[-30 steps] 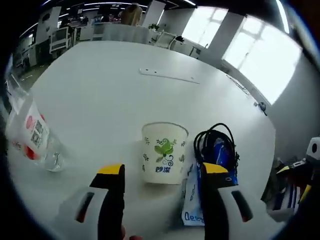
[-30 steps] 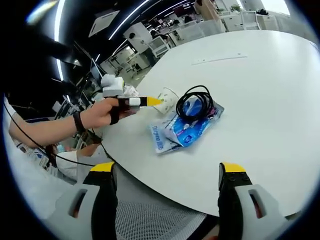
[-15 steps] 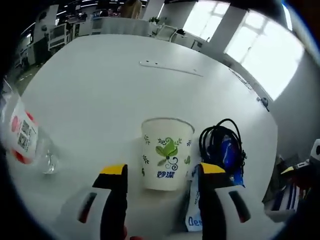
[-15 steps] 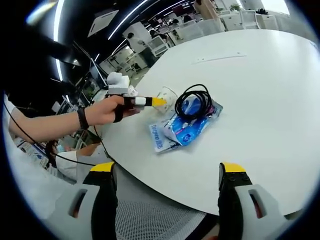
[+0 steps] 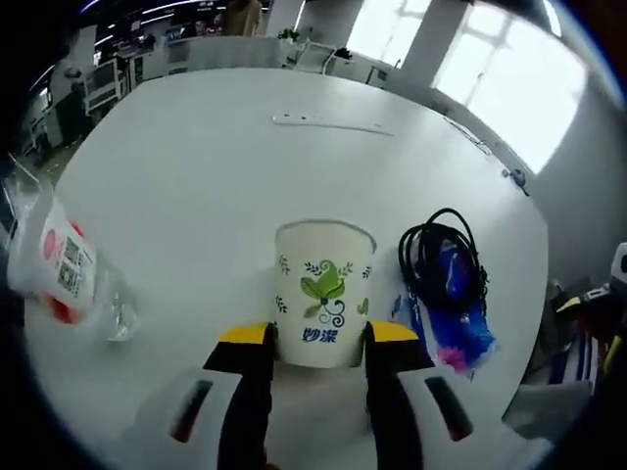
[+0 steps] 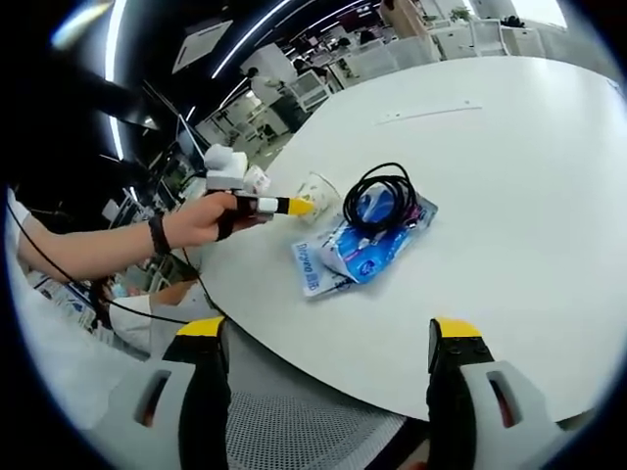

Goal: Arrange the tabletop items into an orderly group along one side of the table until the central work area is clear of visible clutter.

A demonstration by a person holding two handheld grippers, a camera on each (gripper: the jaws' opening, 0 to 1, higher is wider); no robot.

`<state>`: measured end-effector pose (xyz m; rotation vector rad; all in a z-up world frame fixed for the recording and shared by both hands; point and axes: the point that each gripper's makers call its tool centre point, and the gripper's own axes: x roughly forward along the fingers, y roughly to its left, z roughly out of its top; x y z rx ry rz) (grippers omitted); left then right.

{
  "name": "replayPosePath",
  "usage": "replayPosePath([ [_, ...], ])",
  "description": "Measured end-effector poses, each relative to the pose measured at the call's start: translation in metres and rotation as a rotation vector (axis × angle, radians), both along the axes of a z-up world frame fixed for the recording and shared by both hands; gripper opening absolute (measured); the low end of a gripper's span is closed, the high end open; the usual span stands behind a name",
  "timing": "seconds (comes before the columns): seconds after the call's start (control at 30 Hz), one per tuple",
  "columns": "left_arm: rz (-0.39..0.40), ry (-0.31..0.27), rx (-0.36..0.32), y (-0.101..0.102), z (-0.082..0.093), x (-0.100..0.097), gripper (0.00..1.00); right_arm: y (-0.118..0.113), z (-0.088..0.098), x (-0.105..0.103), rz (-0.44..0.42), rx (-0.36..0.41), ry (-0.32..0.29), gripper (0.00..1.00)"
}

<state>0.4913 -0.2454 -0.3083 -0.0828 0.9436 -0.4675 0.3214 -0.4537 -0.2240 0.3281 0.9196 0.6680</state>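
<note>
- The white round table (image 5: 196, 166) carries everything; in the right gripper view its near edge (image 6: 392, 377) curves across above that gripper's own jaws.
- The blue snack packet (image 6: 364, 253) lies flat on the table near the edge, with a white-and-blue end pointing toward the rim; in the left gripper view it (image 5: 453, 328) sits just right of the cup.
- The black coiled cable (image 5: 441, 259) rests on top of the packet — its loops cover the packet's far end, as the right gripper view (image 6: 384, 194) also shows.
- The paper cup (image 5: 322, 292), white with a green leaf print, stands upright just left of the packet, its open mouth up.
- The left gripper (image 5: 318, 338) has its yellow-tipped jaws on either side of the cup's lower wall, closed in against it — it looks like a grasp on the cup. In the right gripper view the same gripper (image 6: 294, 205) reaches the cup (image 6: 318, 191) from the left, held by a hand (image 6: 201, 220) with a dark wristband.
- The plastic bottle (image 5: 59, 269), clear with a red-and-white label, lies tilted at the table's left side, well apart from the cup.
- The right gripper (image 6: 328, 333) hangs off the table's near edge, jaws spread wide with nothing between them.
</note>
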Motion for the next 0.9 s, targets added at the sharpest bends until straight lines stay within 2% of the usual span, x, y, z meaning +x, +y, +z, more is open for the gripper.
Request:
replayPosePath([
  [0.37,0.02,-0.013,0.015,0.02,0.007,-0.021,0.35,0.008,-0.001,0.0,0.013,0.008,-0.001,0.83],
  [0.6,0.01,-0.036,0.027,0.024,0.016,-0.036,0.35,0.013,-0.004,0.001,0.026,0.016,-0.001,0.82],
  [0.7,0.007,-0.038,0.028,0.024,0.013,-0.038,0.35,0.017,-0.006,0.001,0.029,0.027,0.003,0.81],
  [0.9,0.0,-0.055,0.026,0.027,0.02,-0.043,0.35,0.024,-0.006,0.003,0.043,0.04,0.003,0.81],
])
